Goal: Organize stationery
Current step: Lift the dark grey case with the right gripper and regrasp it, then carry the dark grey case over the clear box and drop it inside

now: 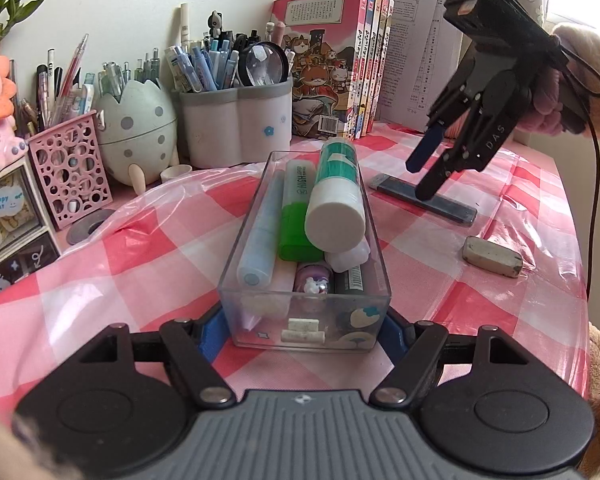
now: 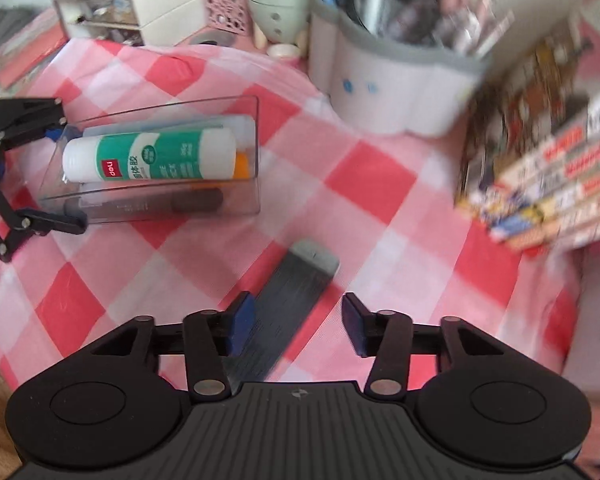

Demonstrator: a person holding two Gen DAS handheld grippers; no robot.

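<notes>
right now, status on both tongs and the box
Left tongs shut on clear box. Right tongs open over dark flat case, not gripping. Eraser loose on tablecloth.

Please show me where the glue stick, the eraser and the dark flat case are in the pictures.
glue stick (image 1: 334, 200): left wrist view, white cap end.
eraser (image 1: 492, 257): left wrist view, middle of its top face.
dark flat case (image 2: 288, 292): right wrist view, middle of its dark lid.

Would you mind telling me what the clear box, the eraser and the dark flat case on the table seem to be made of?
Clear box: rigid glossy plastic, probably acrylic; its contents show through the walls.
Eraser: matte, rubber-like block, grey with dirty, worn edges.
Dark flat case: looks like smooth hard plastic, slightly translucent, with a paler end; too blurred in the right wrist view to confirm.
</notes>
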